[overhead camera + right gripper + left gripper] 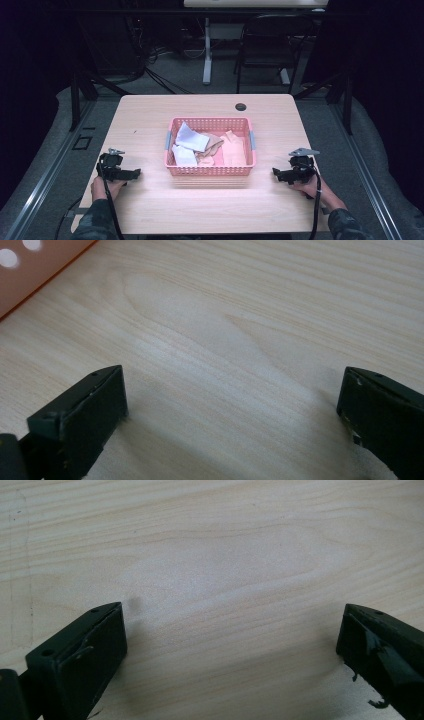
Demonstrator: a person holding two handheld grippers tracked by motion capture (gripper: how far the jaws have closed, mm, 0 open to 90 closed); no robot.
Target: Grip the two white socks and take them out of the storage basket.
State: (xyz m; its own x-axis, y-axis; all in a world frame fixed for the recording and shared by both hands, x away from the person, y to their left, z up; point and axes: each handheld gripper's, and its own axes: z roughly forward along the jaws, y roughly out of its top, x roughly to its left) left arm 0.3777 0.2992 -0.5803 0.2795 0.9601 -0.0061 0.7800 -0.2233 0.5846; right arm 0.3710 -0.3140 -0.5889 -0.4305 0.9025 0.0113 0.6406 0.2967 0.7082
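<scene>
Dark curtains and a tangle of cables close in the room behind your pale wooden table [150,115], with a black chair [270,45] pushed back beyond its far edge. At the table's middle sits the pink basket [210,170], its holed wall facing you, and in it lie the folded cloths [192,142]: white pieces at the left, peach and tan ones toward the right, though how many there are is hard to tell from the high view. Your left gripper [136,173] rests on the wood near the basket's left side, jaws spread wide with nothing but bare grain between them. Your right gripper [275,173] lies near the basket's right side, its jaws likewise wide apart and empty, a corner of the basket showing at the upper left of its own view.
</scene>
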